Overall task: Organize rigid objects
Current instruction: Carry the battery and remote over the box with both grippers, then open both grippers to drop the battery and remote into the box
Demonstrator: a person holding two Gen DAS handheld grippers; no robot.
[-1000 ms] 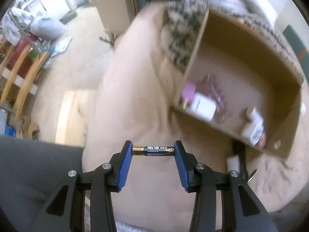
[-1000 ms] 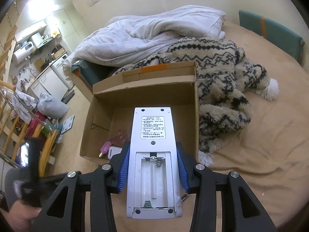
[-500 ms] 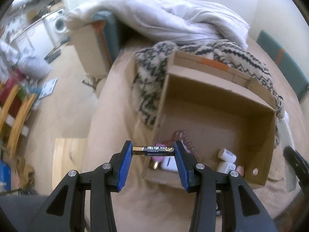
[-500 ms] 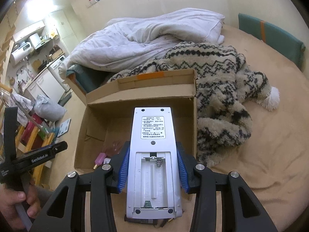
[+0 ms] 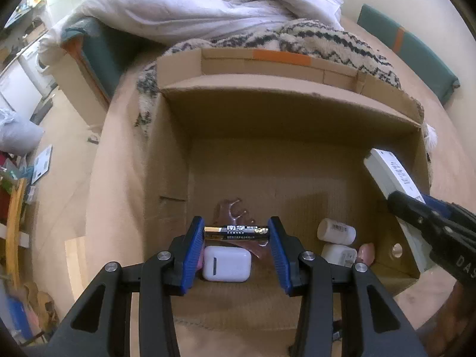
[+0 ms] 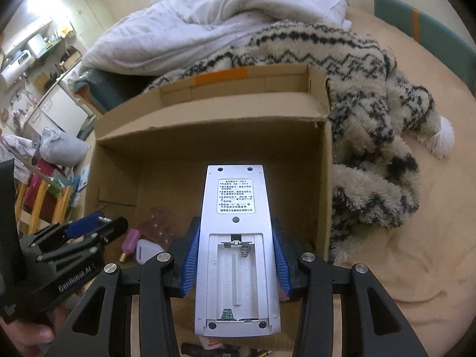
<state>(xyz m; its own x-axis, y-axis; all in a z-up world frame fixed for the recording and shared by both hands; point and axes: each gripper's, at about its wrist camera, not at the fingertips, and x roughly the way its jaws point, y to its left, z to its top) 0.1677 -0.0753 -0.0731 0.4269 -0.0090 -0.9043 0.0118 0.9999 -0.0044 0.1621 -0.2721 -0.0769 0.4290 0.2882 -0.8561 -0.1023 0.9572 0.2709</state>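
Note:
My left gripper (image 5: 237,233) is shut on a black and gold battery (image 5: 236,233), held crosswise between the blue pads above the open cardboard box (image 5: 285,107). Below it in the box lie a white earbud case (image 5: 227,263), a clear pink hair clip (image 5: 230,211), two small white containers (image 5: 336,231) and a pink item (image 5: 366,252). My right gripper (image 6: 235,255) is shut on a white remote (image 6: 236,238), back side up with its battery compartment uncovered, over the box's near edge (image 6: 208,125). The remote (image 5: 392,175) and right gripper show at the right of the left wrist view.
The box sits on a beige bed (image 6: 416,238). A black-and-cream patterned fleece (image 6: 372,95) lies against the box's far and right sides, with a white duvet (image 5: 208,3) behind. A teal cushion (image 5: 416,56) is at the far right. The floor and furniture lie to the left.
My left gripper has swung right with the battery, from beside the box to over its inside. My right gripper has come down and closer to the box with the remote.

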